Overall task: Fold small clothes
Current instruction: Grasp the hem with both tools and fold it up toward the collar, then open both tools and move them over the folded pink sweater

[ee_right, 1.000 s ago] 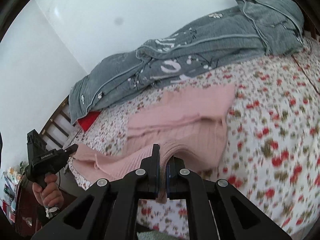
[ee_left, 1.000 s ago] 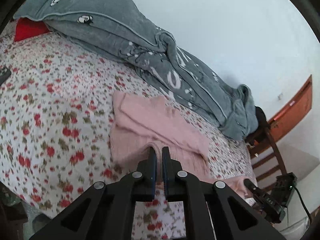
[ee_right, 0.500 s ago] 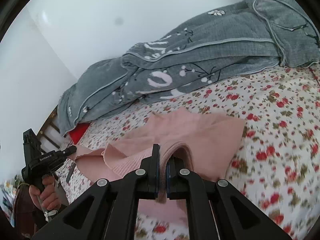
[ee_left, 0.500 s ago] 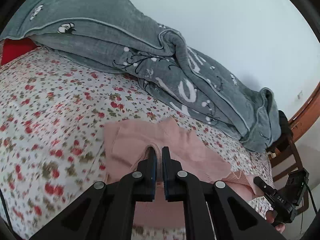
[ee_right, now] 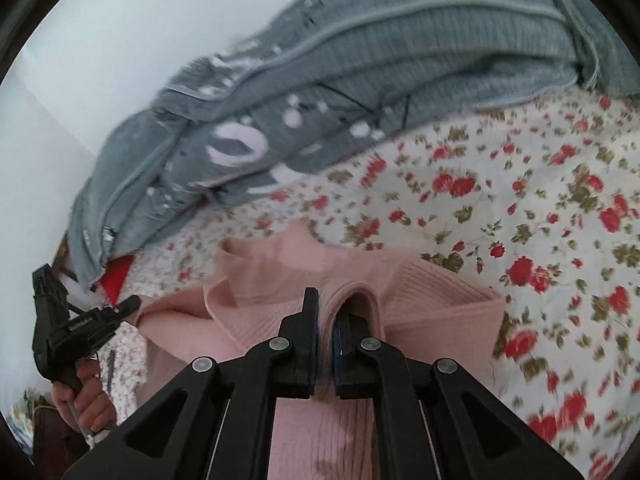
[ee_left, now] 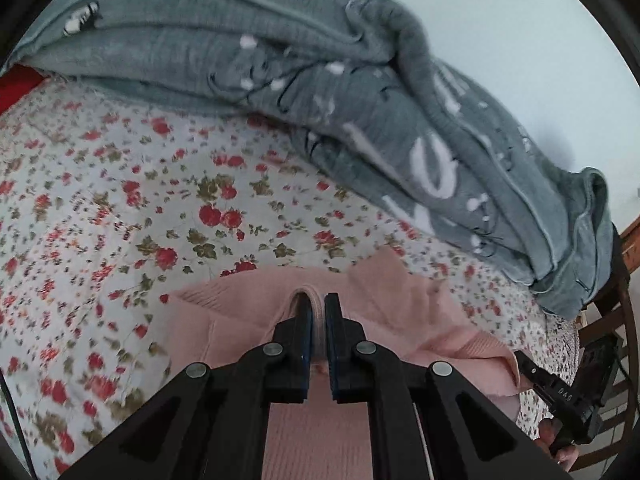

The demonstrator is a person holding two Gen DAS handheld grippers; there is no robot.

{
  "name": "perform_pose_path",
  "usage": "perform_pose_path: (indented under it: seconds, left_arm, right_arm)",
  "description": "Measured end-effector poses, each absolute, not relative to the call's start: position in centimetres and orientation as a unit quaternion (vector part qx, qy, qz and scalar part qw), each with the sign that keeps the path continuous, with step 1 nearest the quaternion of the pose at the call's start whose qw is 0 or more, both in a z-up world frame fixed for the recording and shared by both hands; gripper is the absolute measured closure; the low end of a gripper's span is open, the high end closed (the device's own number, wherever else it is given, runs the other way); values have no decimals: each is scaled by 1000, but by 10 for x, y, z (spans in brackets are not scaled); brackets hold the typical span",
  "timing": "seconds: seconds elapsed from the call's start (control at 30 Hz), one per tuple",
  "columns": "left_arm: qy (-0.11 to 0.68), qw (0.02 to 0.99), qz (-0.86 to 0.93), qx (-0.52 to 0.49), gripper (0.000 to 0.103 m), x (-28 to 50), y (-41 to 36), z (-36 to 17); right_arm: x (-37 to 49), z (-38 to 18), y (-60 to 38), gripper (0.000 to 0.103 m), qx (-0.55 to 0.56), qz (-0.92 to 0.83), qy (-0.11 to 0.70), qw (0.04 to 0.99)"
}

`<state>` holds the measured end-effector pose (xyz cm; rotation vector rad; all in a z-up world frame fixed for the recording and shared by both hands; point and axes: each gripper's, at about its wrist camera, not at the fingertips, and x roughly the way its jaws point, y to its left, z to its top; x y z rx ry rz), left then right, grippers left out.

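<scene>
sweater on bedsheet | blanket behind sweater

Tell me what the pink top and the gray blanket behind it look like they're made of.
The pink top looks like a soft ribbed knit, matte; fine parallel ridges run across it. The gray blanket looks like a thicker, fuzzy woven or waffle-textured fabric with a piped edge and white printed marks. The exact fiber of either can't be told.

Both tongs are clamped tight, the left tongs and right tongs each pinching pink knit fabric.
</scene>
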<state>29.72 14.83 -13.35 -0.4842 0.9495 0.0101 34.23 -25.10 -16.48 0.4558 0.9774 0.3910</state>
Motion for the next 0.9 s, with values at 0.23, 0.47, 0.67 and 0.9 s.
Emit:
perform_pose_path:
  seconds: [0.23, 0.47, 0.67, 0.9]
  left_arm:
    - [439, 868, 30, -231, 48, 308, 165, -130]
    - [463, 860, 17, -213, 46, 301, 165, -146]
    - [485, 859, 12, -166, 47, 316, 145, -165]
    - [508, 849, 23, -146, 90, 329, 142, -188]
  right_arm:
    - [362, -170, -250, 68, 220, 189, 483, 826]
    - [338, -150, -265, 55, 161, 159, 428, 875]
    - [348, -177, -254, 56, 137, 156, 456, 865]
    - [360, -198, -233, 97, 90, 155, 473, 862]
